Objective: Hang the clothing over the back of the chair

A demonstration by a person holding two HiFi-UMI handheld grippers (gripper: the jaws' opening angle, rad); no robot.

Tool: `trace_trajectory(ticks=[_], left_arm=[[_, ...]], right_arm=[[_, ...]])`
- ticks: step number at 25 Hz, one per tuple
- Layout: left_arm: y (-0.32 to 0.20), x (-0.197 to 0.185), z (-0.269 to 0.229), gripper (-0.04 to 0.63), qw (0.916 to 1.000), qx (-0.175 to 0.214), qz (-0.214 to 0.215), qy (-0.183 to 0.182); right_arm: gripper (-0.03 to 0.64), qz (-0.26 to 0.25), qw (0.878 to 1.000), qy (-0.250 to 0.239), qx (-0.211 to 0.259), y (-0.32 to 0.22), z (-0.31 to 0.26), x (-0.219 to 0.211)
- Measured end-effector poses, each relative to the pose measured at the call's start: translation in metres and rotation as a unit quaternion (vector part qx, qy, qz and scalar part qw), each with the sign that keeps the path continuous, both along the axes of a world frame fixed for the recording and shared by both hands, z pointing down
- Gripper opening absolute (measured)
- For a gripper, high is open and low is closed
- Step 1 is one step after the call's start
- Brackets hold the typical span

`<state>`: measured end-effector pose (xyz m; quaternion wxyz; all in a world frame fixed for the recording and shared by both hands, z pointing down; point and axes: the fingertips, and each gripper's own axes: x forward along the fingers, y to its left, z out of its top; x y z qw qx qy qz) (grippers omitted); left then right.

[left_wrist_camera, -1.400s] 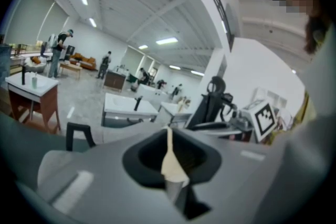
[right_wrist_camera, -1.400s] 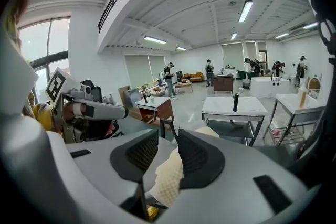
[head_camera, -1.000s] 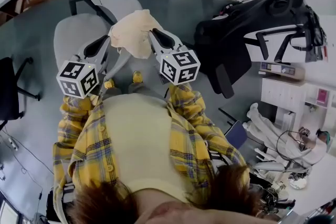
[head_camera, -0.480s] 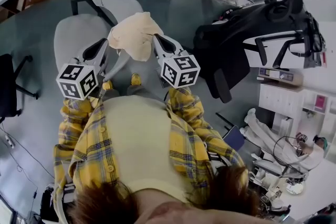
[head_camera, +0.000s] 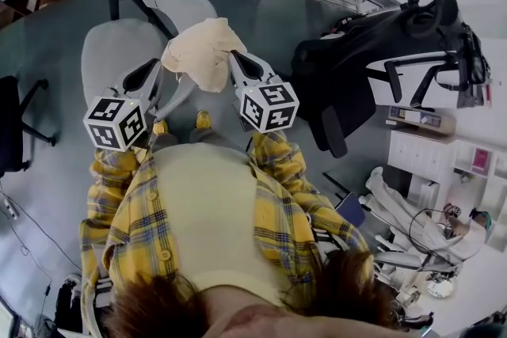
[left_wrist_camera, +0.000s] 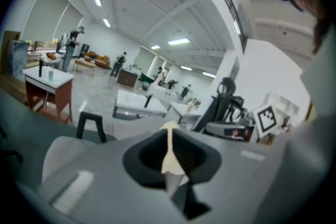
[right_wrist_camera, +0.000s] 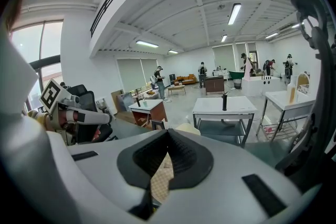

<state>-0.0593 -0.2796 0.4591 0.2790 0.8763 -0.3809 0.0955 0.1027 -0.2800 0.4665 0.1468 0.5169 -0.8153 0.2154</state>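
Left gripper (head_camera: 162,67) and right gripper (head_camera: 233,59) are both clamped on the beige garment (head_camera: 202,50), bunched between them above the grey chair (head_camera: 111,51). I'd pull the edges apart first, then lift it over the far backrest (head_camera: 178,8)

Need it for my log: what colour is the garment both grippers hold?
The garment is a plain pale peach-beige, with no pattern visible. It shows best in the head view.

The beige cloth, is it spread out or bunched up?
Bunched up: the beige cloth hangs crumpled between the left gripper and right gripper, each shut on an edge, above the grey chair.
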Motion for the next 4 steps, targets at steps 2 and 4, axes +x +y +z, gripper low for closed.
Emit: trace_trajectory(ticks=[2,4], left_arm=[[0.0017,-0.0017,0.0009,0.028,1.0000,0.000,-0.001,0.000],[0.0032,-0.0031,0.0017,0.027,1.0000,-0.001,-0.001,0.000]], right_arm=[[0.014,-0.002,1.000,0.004,0.002,0.0014,0.0002,-0.0024],[0.014,-0.004,1.000,0.007,0.003,0.0027,0.0004,-0.0046]])
